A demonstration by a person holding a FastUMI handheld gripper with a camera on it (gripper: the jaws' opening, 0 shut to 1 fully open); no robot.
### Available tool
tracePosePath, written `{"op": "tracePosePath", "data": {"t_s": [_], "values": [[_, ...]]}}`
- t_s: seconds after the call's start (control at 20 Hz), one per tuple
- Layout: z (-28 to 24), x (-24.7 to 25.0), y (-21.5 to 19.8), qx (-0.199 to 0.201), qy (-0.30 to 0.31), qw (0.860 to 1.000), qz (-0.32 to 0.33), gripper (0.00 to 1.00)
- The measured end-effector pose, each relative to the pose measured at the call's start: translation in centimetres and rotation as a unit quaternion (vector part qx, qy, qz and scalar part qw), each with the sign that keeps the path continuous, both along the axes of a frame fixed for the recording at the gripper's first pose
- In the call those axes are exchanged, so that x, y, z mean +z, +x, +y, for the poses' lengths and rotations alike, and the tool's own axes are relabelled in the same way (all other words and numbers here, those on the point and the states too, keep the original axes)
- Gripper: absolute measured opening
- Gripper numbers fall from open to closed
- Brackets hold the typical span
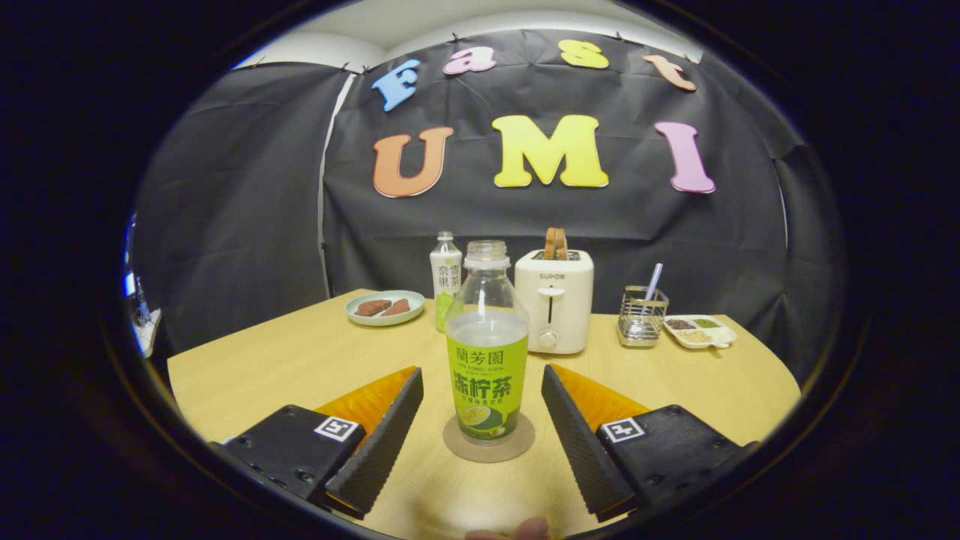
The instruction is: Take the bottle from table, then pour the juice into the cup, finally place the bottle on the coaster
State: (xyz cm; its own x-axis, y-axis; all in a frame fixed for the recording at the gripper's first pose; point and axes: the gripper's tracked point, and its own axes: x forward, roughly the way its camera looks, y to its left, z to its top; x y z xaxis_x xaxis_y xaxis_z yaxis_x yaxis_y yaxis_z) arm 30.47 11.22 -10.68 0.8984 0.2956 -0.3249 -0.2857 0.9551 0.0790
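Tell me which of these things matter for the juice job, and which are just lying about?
For the job: bottle, standing on the coaster; hand-held gripper, fingers open either side of it.

Lying about: toaster, plate, second bottle, wire holder, snack tray.

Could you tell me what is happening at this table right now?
A person is working a hand-held gripper, whose fingers are open on either side of an uncapped juice bottle without touching it. The bottle stands upright on a round coaster on the wooden table, so it looks either just set down or about to be picked up. Beyond it are a second bottle, a toaster and a plate.
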Motion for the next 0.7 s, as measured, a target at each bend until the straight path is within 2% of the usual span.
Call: {"op": "tracePosePath", "data": {"t_s": [0.35, 0.7], "values": [[-2.8, 6.1, -11.0, -0.029, -0.004, 0.998, -0.057, 1.0], [-7.6, 13.3, -20.9, -0.089, 0.002, 0.989, -0.121, 1.0]]}}
